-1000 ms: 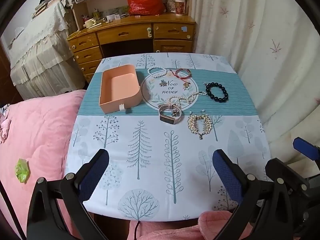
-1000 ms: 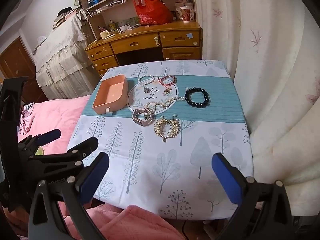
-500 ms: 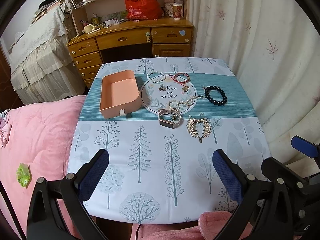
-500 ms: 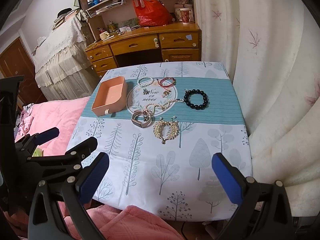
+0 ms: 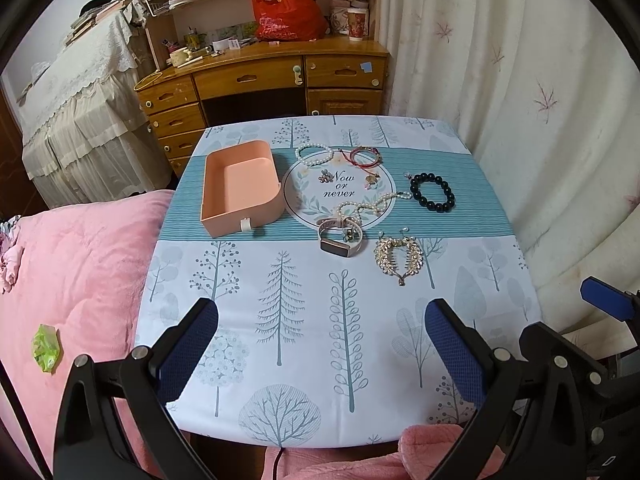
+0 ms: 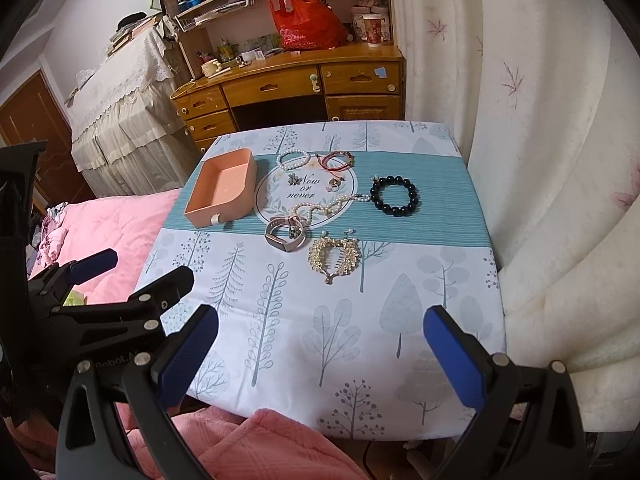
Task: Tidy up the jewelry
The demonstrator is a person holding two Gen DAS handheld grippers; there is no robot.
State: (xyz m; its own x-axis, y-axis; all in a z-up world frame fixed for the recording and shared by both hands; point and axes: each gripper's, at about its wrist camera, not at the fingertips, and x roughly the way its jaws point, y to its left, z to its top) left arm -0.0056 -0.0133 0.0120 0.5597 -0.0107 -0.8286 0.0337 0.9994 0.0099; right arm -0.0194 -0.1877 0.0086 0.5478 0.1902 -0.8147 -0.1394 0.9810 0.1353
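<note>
Jewelry lies mid-table beyond both grippers, left point(image 5: 320, 344) and right point(image 6: 320, 344), each spread wide and holding nothing. Nearest is a gold leaf necklace point(image 5: 398, 257), then a watch point(image 5: 340, 239); beyond them a round print point(image 5: 338, 192) reads "Now or never", with a pink tray point(image 5: 240, 194) at its left.

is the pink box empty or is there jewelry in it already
Empty. The pink box shows only its bare floor in both views; the black bead bracelet and other pieces lie on the tablecloth.
</note>
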